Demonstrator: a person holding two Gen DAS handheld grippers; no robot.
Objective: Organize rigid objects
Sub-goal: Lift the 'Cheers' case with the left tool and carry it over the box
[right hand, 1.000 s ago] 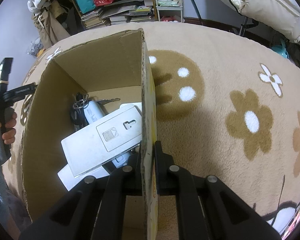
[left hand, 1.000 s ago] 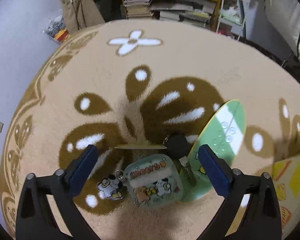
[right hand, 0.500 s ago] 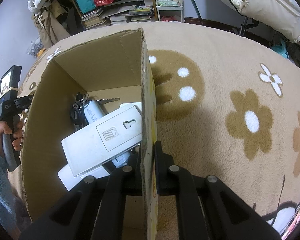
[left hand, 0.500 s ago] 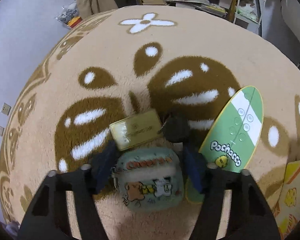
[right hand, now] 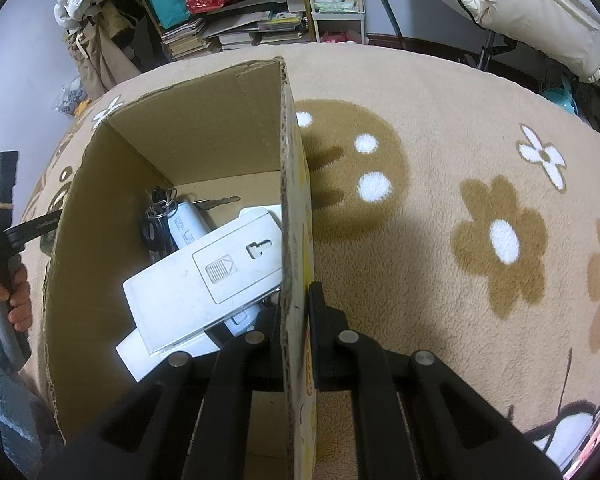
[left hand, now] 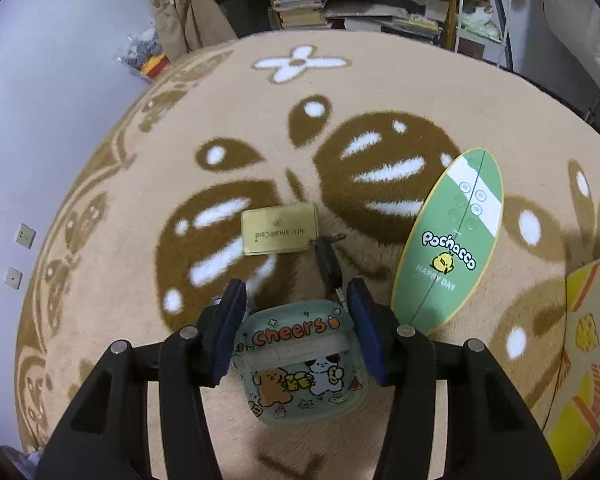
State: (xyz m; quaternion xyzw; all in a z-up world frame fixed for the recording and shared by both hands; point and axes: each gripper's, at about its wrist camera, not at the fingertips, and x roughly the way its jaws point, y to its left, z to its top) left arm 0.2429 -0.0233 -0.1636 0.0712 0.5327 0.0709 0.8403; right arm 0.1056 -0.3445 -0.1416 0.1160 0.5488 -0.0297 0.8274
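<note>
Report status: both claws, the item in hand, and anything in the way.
Left claw shut on the Cheers case, key dangling off it. Right claw shut on the cardboard box wall. Gold card, green board close by.

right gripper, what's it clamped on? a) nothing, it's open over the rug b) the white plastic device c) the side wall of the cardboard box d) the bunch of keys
c: the right gripper has one finger inside and one outside the cardboard box, shut on its wall, while the white device and the keys lie loose inside.
</note>
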